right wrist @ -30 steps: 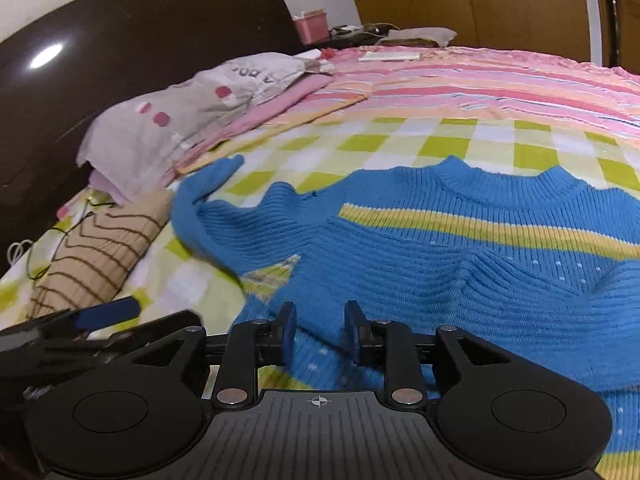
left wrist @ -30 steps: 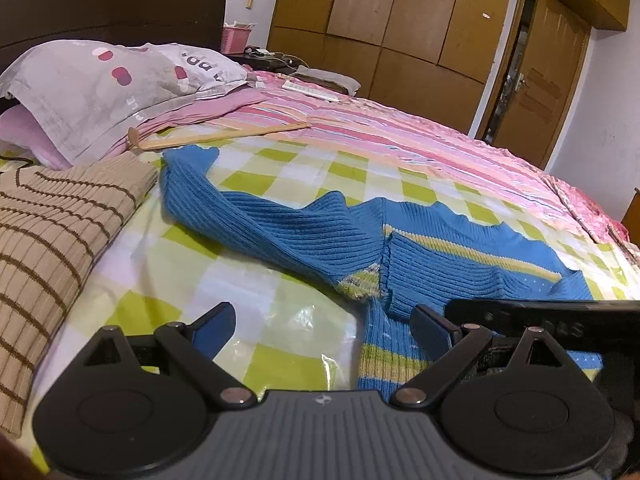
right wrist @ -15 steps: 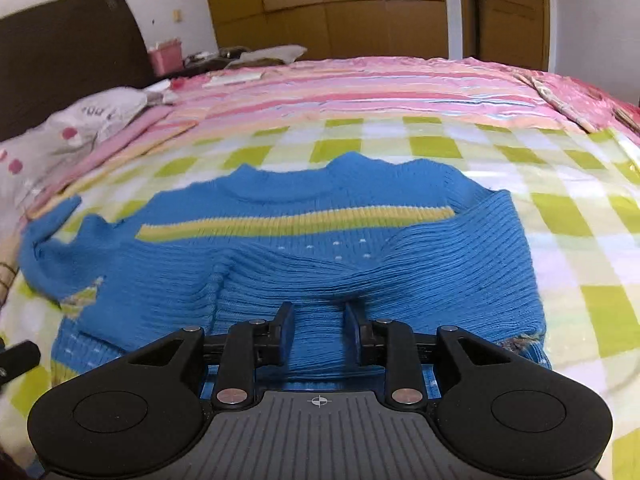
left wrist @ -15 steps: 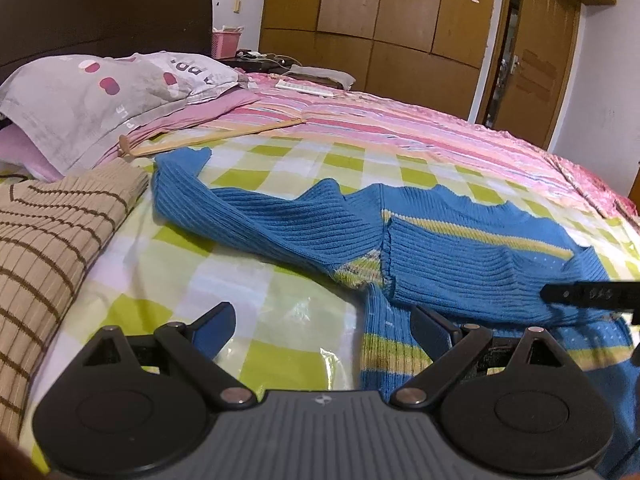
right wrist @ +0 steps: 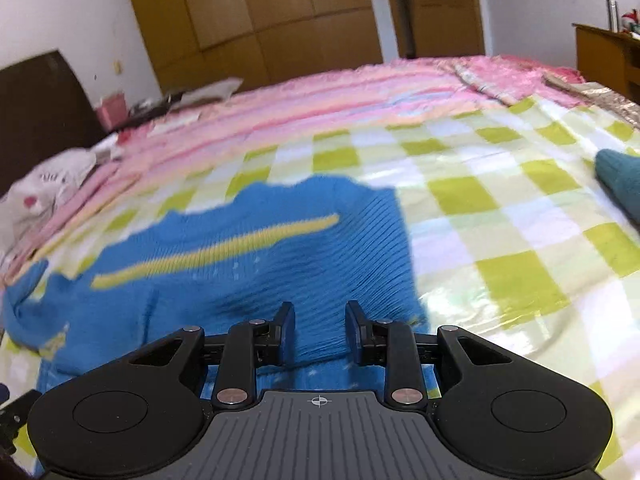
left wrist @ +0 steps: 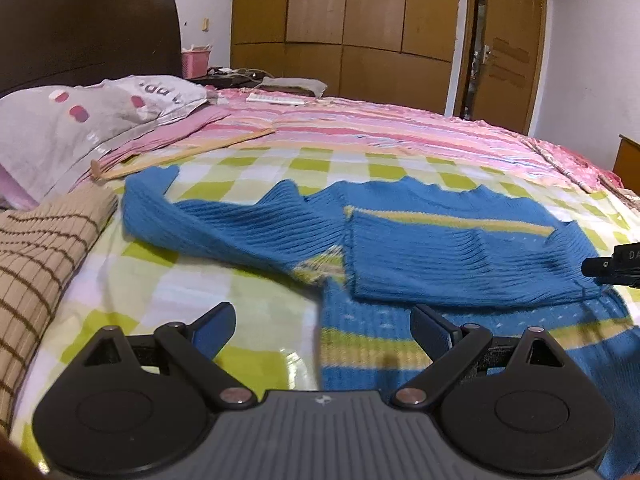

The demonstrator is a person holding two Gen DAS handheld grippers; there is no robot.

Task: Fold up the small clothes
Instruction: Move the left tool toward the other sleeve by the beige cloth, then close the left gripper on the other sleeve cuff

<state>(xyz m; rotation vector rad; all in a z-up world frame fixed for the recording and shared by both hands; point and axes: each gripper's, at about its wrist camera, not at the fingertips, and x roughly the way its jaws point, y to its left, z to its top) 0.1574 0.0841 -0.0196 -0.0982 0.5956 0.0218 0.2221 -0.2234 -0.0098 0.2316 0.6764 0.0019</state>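
A small blue knit sweater with yellow stripes lies on the green-checked sheet, its right sleeve folded across the chest and its left sleeve stretched out to the left. My left gripper is open and empty above the sweater's lower left hem. My right gripper is open and empty over the right part of the sweater. Its tip shows at the right edge of the left wrist view.
A folded beige striped garment lies at the left. Pillows sit by the dark headboard. A pink striped quilt covers the far bed. A dark teal garment lies at the right. Wardrobes stand behind.
My right gripper has swung to the right and away from the left one, staying slightly open. My left gripper has lifted a little. The sweater has not moved.
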